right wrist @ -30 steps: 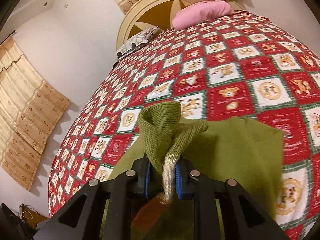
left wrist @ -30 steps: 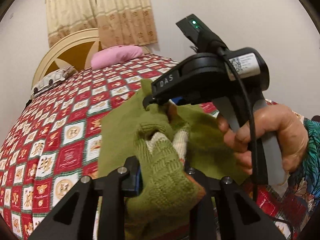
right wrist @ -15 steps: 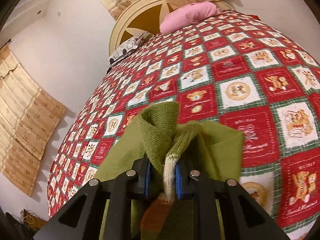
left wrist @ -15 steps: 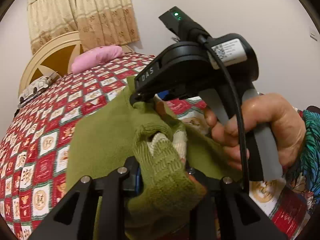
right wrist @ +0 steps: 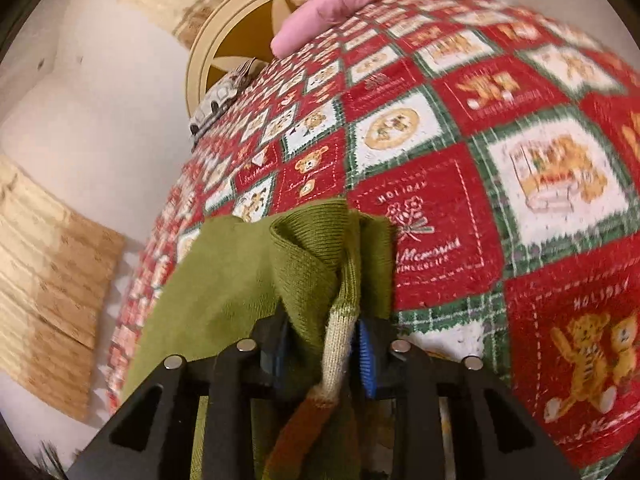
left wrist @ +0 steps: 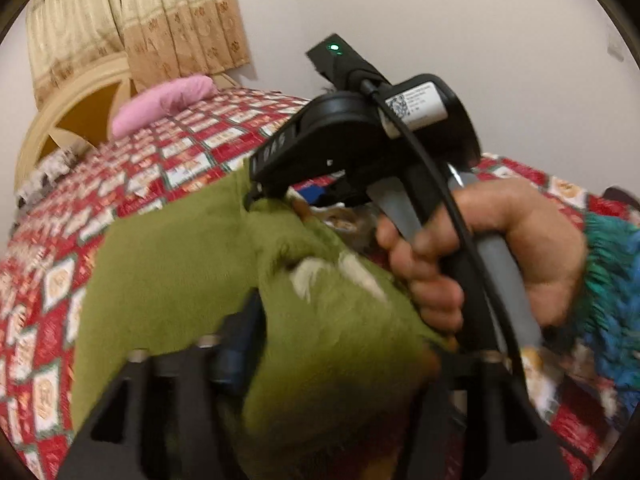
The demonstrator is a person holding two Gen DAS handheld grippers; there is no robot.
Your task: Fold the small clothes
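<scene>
A small olive-green knitted garment (left wrist: 180, 264) with cream and brown stripes is held above the bed between both grippers. My left gripper (left wrist: 320, 344) is shut on a bunched edge of it; the cloth hides the fingertips. My right gripper (right wrist: 322, 340) is shut on another bunched edge of the garment (right wrist: 224, 292), blue pads pressing a green fold and a striped strip. In the left wrist view the right gripper (left wrist: 272, 196) sits just beyond, pinching the garment's far edge, held by a hand (left wrist: 500, 252).
The bed's red, white and green patchwork quilt (right wrist: 480, 168) with bear prints lies under the garment. A pink pillow (left wrist: 164, 102) and a cream round headboard (left wrist: 72, 108) stand at the far end. Beige curtains (left wrist: 132, 20) hang on the wall behind.
Both grippers have moved with the garment towards the quilt, the right one dropping lower and closer to it. The garment's free part has drawn in to the left. Both grips have held.
</scene>
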